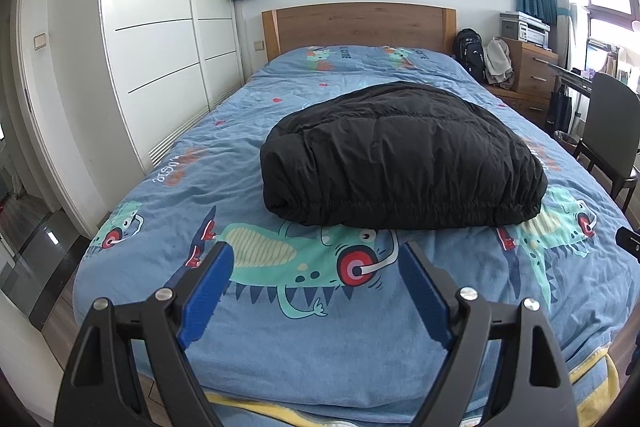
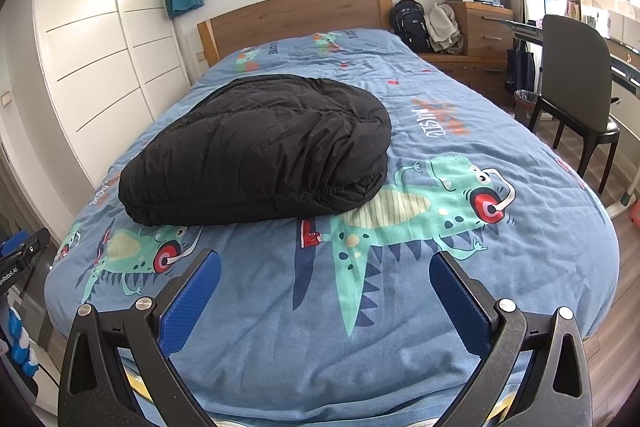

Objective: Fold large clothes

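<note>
Blue dinosaur bedspread (image 1: 280, 339) carries the folded black jacket (image 1: 400, 163) beyond both spread, empty hand-held grippers (image 1: 316, 259) (image 2: 324, 267).

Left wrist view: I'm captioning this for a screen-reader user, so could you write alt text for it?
A puffy black jacket, folded into a bundle, lies in the middle of a bed covered by a blue dinosaur-print duvet. The left gripper is in the foreground above the bed's near end, jaws open and empty. Behind are a wooden headboard and white wardrobe.

jacket (image 1: 400, 163) folded, mid-bed (image 1: 280, 339) | headboard (image 1: 360, 27) behind | wardrobe (image 1: 160, 27) left | dresser (image 1: 528, 71), chair (image 1: 612, 131) right
</note>
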